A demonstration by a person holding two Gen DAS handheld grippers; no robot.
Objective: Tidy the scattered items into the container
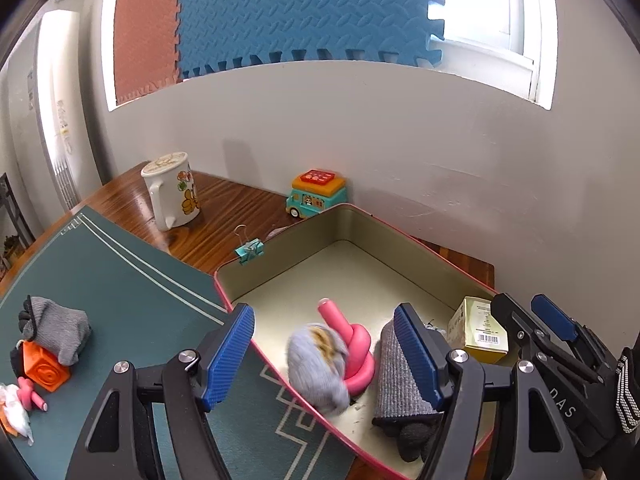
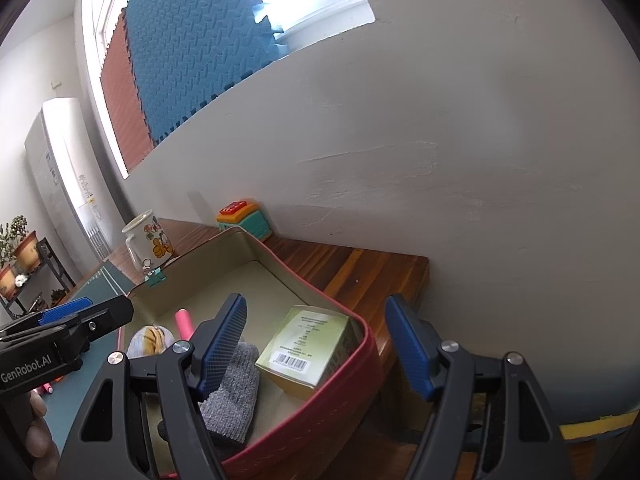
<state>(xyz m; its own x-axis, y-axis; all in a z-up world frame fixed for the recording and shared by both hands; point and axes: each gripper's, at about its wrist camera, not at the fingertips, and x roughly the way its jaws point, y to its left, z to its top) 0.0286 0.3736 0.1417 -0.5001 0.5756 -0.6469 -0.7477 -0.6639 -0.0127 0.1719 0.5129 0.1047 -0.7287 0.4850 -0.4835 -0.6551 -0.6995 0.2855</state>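
A red tin container (image 1: 360, 216) with a beige inside stands on the table; it also shows in the right wrist view (image 2: 352, 364). In it lie a grey plush toy (image 1: 316, 364), blurred as if moving, a pink knotted tube (image 1: 352, 344), a grey glove (image 1: 404, 380) and a green box (image 1: 480, 330). My left gripper (image 1: 326, 354) is open above the plush toy. My right gripper (image 2: 316, 346) is open over the green box (image 2: 308, 344) and the tin's right wall. On the green mat a second grey glove (image 1: 58, 330), an orange block (image 1: 44, 368) and a small pink piece (image 1: 32, 394) lie.
A cartoon mug (image 1: 172, 192), a teal toy bus (image 1: 316, 194) and a teal binder clip (image 1: 250, 250) stand on the wooden table behind the tin. A white wall runs close behind. A white-and-orange item (image 1: 14, 410) lies at the mat's left edge.
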